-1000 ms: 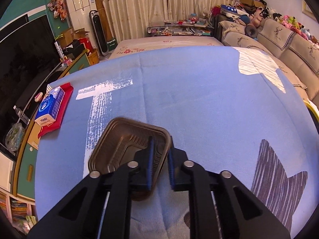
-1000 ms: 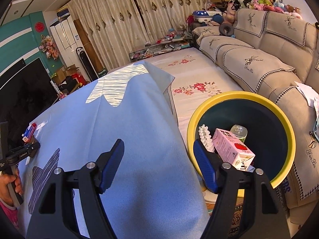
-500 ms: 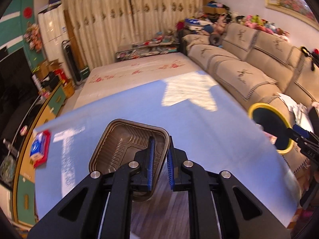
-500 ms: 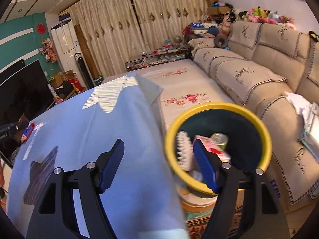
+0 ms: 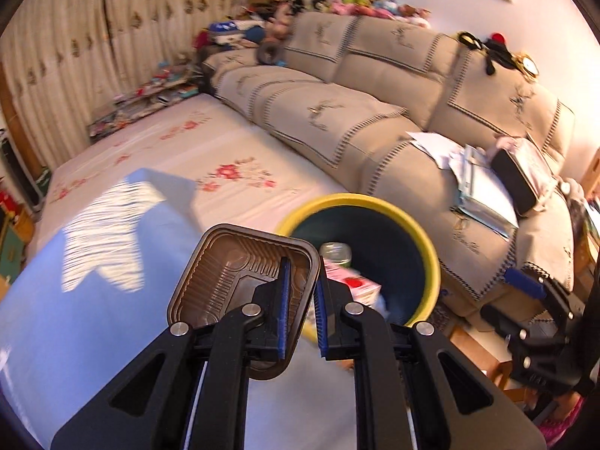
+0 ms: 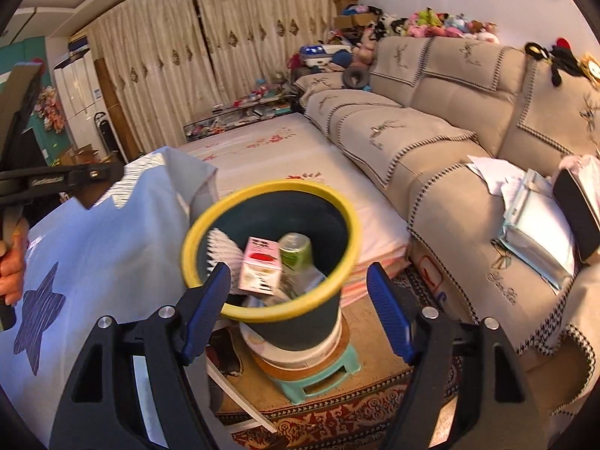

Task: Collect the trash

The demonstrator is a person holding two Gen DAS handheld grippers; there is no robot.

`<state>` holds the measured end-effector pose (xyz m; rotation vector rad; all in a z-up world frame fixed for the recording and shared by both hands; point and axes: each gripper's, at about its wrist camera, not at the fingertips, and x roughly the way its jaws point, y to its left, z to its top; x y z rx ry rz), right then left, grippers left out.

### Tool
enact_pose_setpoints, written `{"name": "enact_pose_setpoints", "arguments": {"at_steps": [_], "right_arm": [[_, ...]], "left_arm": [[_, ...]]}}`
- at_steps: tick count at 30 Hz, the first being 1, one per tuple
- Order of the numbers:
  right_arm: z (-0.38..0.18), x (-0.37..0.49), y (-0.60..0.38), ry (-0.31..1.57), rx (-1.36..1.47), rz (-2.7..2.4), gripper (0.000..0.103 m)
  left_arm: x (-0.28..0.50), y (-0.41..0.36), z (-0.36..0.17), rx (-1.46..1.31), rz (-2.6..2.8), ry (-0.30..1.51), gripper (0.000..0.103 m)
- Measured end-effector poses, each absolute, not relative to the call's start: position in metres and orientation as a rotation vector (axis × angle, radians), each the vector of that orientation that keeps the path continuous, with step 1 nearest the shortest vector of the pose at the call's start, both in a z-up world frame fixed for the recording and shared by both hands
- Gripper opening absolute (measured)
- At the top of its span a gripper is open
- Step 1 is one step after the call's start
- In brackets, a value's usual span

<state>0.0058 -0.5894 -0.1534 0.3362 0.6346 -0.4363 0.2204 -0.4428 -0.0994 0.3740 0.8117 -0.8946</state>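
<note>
Left wrist view: left hand-held gripper (image 5: 300, 311) pinches brown tray's (image 5: 232, 281) rim, long axis pointing away, cavity up.

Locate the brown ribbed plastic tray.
Left wrist view, centre: the brown ribbed plastic tray is clamped in the left claw, beside the yellow-rimmed bin.

Warm, bright indoor light; both fisheye views bend strongly toward dark corners. Motion blur smears the curtains (image 5: 112, 37) and the bin (image 6: 270, 255) rim.
</note>
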Motion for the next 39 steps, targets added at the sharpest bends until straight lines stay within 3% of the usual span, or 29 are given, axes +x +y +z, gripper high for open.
{"name": "enact_pose_setpoints", "arguments": {"at_steps": [7,15,16,17,19,24,26,28,33,39], "right_arm": [[-0.153,-0.015,-0.611,0.611,0.362,-0.472,0.071],[-0.155,-0.026,-0.619,0.614,0.376,-0.492,0.071],[-0.154,-0.025,-0.617,0.614,0.376,-0.492,0.071],[-0.152,-0.026,-0.617,0.612,0.376,-0.491,0.071],[-0.147,-0.029,-0.613,0.603,0.368,-0.488,0.071],[-0.134,-0.029,-0.597,0.584,0.343,-0.462,0.072],[-0.132,-0.027,-0.588,0.582,0.337,-0.442,0.073],[-0.129,-0.024,-0.577,0.581,0.329,-0.407,0.074],[-0.116,-0.012,-0.538,0.567,0.273,-0.314,0.077],[-0.097,-0.007,-0.49,0.543,0.184,-0.238,0.08]], "left_arm": [[0.23,-0.541,-0.144,0.416,-0.961,0.93,0.012],[0.246,-0.594,-0.209,0.46,-0.926,1.042,0.014],[0.246,-0.593,-0.213,0.464,-0.916,1.046,0.025],[0.246,-0.593,-0.216,0.466,-0.901,1.048,0.046],[0.245,-0.586,-0.215,0.452,-0.874,1.029,0.067],[0.231,-0.527,-0.174,0.384,-0.843,0.958,0.07],[0.222,-0.487,-0.148,0.335,-0.814,0.888,0.087],[0.204,-0.438,-0.122,0.298,-0.75,0.783,0.097],[0.161,-0.313,-0.083,0.219,-0.568,0.634,0.098],[0.11,-0.187,-0.065,0.121,-0.41,0.591,0.098]]}}
